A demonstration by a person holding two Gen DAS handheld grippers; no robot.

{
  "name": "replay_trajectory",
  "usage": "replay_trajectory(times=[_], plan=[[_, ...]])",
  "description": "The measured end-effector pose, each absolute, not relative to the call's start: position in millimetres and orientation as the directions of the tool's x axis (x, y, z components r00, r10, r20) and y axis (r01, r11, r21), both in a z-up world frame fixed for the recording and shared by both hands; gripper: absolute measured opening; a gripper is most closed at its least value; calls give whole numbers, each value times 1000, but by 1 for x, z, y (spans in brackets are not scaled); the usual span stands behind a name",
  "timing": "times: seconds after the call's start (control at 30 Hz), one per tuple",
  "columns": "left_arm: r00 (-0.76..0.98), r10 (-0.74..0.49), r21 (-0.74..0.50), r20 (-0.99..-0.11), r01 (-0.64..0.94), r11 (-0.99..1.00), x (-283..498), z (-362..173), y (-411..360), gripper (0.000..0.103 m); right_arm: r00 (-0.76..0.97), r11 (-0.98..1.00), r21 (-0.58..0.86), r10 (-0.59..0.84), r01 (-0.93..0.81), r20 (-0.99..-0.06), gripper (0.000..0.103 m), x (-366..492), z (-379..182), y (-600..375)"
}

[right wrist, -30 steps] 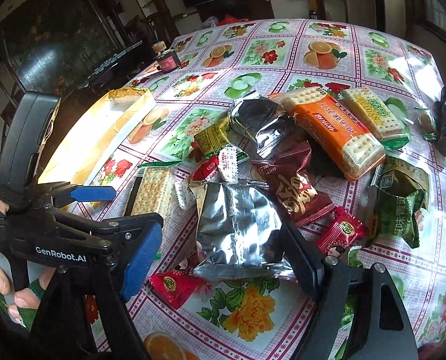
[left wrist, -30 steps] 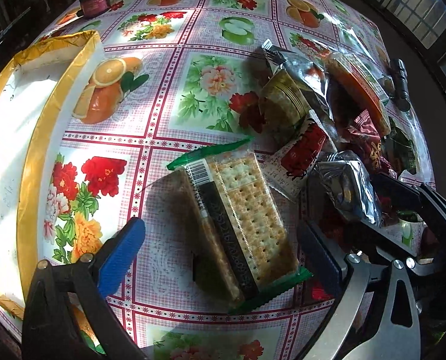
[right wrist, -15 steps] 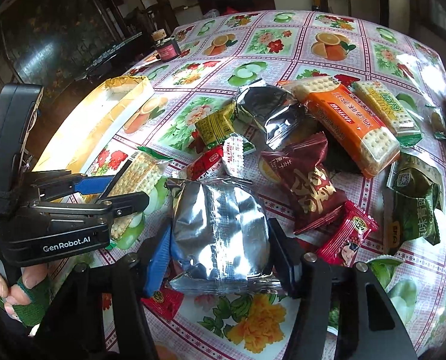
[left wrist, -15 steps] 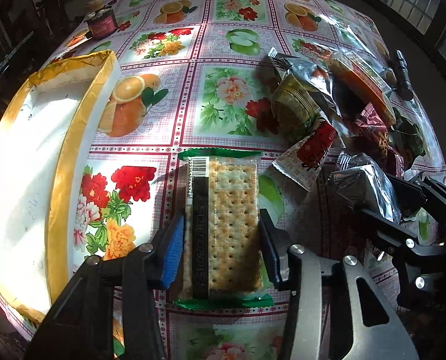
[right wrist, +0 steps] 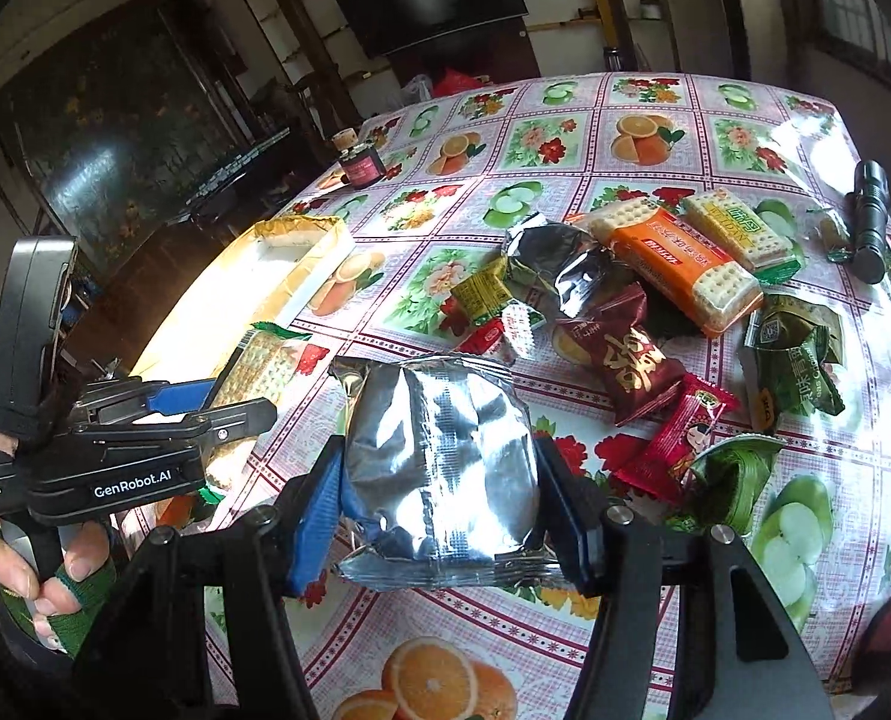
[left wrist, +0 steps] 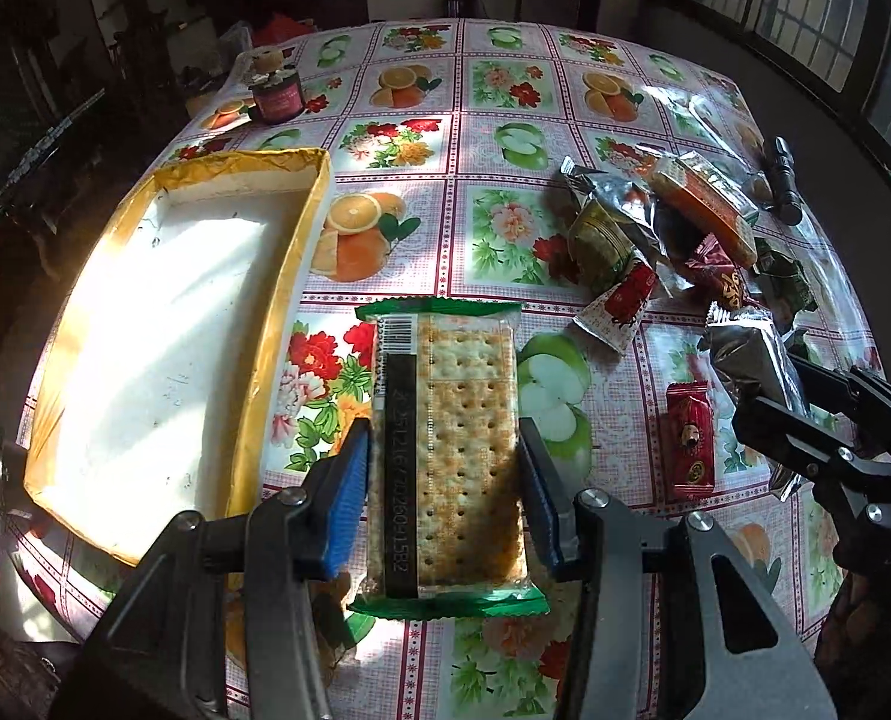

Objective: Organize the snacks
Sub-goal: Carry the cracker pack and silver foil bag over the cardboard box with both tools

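Note:
My left gripper [left wrist: 445,480] is shut on a clear cracker pack with green ends [left wrist: 454,450], held lifted above the tablecloth. To its left lies the shallow gold-rimmed white box [left wrist: 163,330], with nothing inside. My right gripper [right wrist: 439,498] is shut on a silver foil snack bag [right wrist: 445,456], also raised off the table. In the right wrist view the left gripper [right wrist: 229,402] and its cracker pack [right wrist: 265,360] show at the left, beside the box [right wrist: 289,252]. The right gripper [left wrist: 793,390] with the silver bag [left wrist: 751,354] shows at the right edge of the left wrist view.
A pile of snacks lies on the flowered tablecloth: an orange cracker pack [right wrist: 679,264], a yellow-green cracker pack [right wrist: 739,234], a dark red pouch [right wrist: 625,360], green pouches [right wrist: 799,360], small red packets [right wrist: 679,438]. A black torch [right wrist: 868,216] and a small jar [right wrist: 361,165] stand farther off.
Both grippers were open around their packs a second ago and have closed on them. Both packs have since been lifted off the table, and the cracker pack now points straight ahead.

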State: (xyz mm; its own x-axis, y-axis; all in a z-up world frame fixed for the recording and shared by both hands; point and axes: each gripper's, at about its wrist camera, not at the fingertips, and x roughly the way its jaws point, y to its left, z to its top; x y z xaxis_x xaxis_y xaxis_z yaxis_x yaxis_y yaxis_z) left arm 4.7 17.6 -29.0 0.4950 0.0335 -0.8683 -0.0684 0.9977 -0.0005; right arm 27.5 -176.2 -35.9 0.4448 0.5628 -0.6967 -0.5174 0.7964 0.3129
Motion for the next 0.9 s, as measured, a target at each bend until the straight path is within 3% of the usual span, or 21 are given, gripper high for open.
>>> replay_trajectory(times=[0.9], plan=[[507, 125, -37, -853, -297, 954, -25, -27, 140, 48, 331, 665, 297, 648, -686, -686, 61, 26, -28, -35]])
